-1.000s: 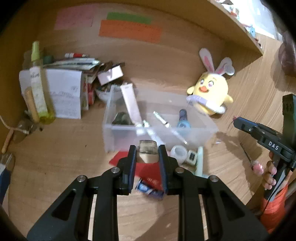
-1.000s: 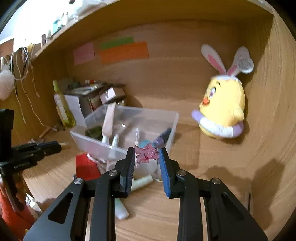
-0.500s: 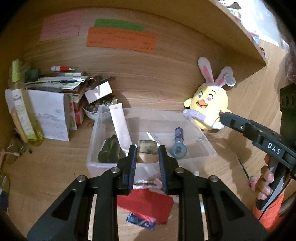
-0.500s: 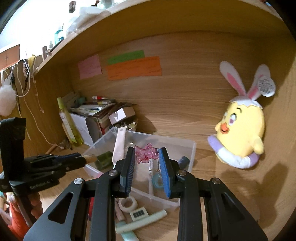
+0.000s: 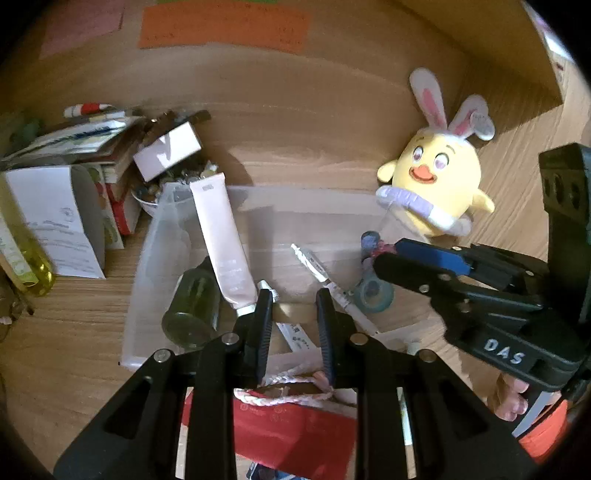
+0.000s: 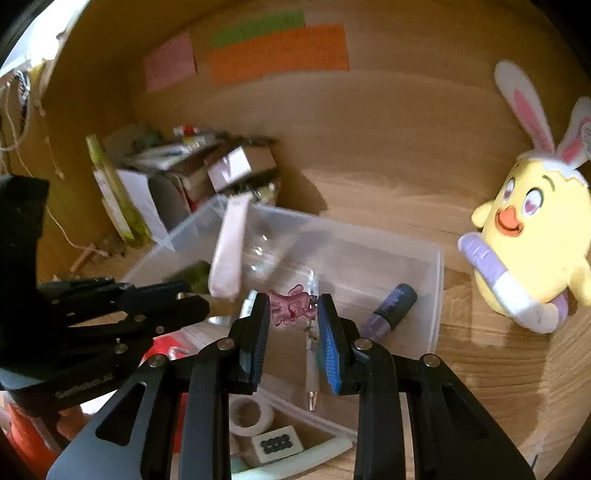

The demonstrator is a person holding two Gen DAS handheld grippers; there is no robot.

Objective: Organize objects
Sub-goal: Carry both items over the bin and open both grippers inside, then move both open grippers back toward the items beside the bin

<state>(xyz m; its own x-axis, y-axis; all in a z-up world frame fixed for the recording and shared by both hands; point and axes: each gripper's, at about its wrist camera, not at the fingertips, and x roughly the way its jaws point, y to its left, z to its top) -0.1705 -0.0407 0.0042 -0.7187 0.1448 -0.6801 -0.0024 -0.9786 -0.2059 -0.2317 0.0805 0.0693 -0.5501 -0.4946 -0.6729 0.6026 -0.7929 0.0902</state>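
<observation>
The left gripper (image 5: 294,314) points down into the clear plastic box (image 5: 155,258), pinching a small tan block (image 5: 294,313), and the right gripper (image 6: 293,325) leans over the same box (image 6: 437,280), squeezing a pink see-through toy (image 6: 291,305).

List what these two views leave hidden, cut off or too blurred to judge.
- Left wrist: the left gripper holds a tan block, mostly hidden by its fingers.
- Left wrist: writing on the orange note is blurred.
- Right wrist: the plush chick is cut by the right edge.
- Right wrist: the left gripper's load is blurred.
- Right wrist: the pink charm in the right gripper lacks detail.
</observation>
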